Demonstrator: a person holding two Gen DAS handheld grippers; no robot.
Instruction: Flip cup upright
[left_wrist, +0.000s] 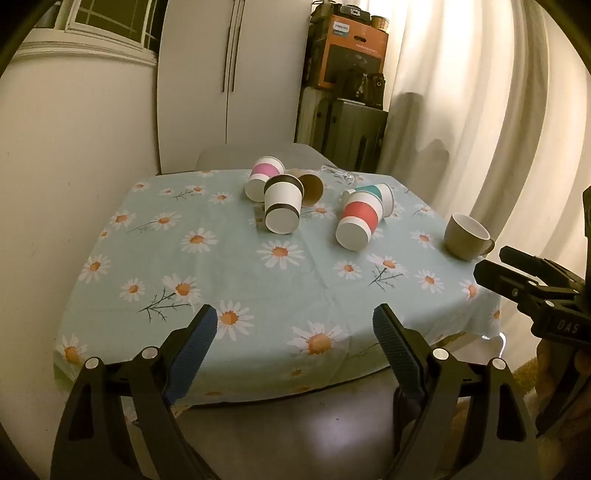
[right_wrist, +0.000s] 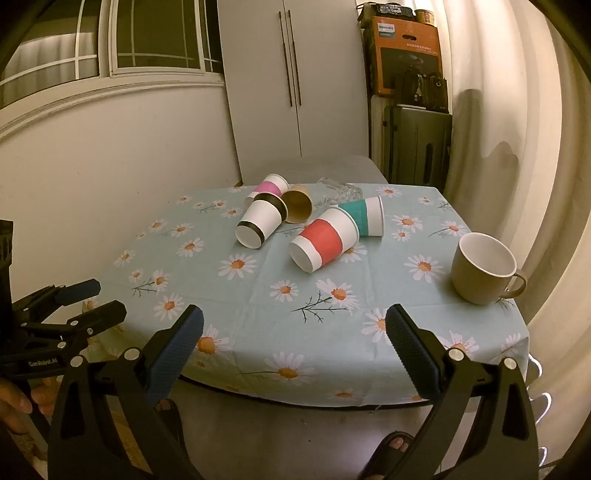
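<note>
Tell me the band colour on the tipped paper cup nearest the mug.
Red, on the paper cup lying left of the mug; clearest in the right wrist view.

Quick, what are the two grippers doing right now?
Left gripper: open, holding nothing.
Right gripper: open, holding nothing.

Your pink-banded cup (right_wrist: 271, 186) sits half hidden behind the black-banded cup (right_wrist: 260, 225) and brown cup (right_wrist: 299, 208). The glass (right_wrist: 338, 188) at the tabletop's (right_wrist: 258, 302) far edge is too faint to tell how it lies. The teal-banded cup (left_wrist: 373, 195) is mostly covered by the red-banded cup (left_wrist: 358, 221).
</note>
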